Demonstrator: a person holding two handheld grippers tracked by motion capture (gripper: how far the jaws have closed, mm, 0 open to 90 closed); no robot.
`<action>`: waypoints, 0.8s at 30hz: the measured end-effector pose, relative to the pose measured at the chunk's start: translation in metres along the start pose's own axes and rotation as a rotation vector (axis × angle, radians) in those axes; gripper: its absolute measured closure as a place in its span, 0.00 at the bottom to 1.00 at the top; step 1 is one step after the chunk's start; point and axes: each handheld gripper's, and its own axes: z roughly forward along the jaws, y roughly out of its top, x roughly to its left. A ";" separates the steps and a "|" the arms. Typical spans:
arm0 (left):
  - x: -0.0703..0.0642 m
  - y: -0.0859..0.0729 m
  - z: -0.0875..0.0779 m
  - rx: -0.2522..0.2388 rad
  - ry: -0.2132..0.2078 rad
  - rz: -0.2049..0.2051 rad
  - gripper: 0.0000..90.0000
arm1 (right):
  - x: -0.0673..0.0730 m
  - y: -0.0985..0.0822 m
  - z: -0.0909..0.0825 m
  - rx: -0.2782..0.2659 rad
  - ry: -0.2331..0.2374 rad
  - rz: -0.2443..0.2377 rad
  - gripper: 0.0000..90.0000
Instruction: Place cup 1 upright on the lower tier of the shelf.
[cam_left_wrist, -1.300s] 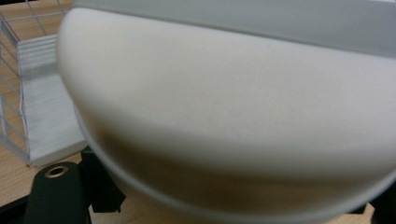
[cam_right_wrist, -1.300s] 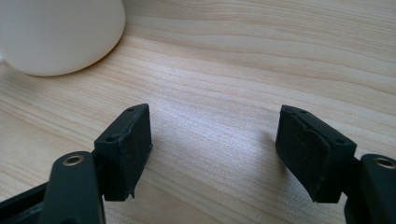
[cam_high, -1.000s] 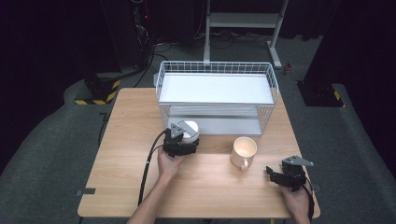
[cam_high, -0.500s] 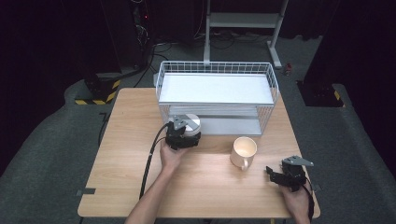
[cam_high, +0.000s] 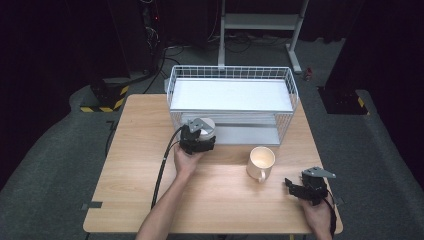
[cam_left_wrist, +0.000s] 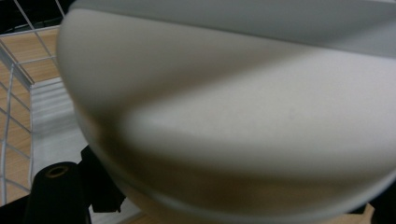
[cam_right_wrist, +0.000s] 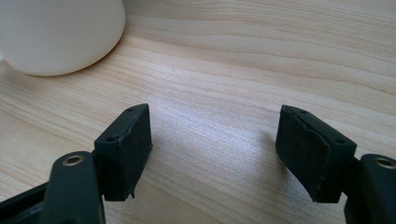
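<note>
White bowl (cam_left_wrist: 243, 130), clamped in our left hand-held gripper (cam_high: 198, 141), has advanced toward the wire rack (cam_high: 232, 102); our right hand-held gripper (cam_right_wrist: 215, 154) rests, jaws apart.

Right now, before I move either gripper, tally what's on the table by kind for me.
Cups: 2, a cream mug standing free and a white cup at the left gripper, seen close against its jaws in the left gripper view.
Wire baskets: 1, the white wire basket.
Grippers: 2, counting the right gripper, jaws apart.
Total: 5.
</note>
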 end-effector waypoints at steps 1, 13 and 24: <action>0.000 0.000 0.000 0.000 0.000 0.000 0.21 | 0.000 0.000 0.000 0.000 0.000 0.000 0.30; 0.005 0.003 0.009 -0.008 0.023 -0.020 0.21 | 0.000 0.000 0.000 0.000 0.000 0.000 0.30; 0.008 0.008 0.018 -0.012 0.034 -0.011 0.21 | 0.000 0.000 0.000 0.000 0.000 0.000 0.30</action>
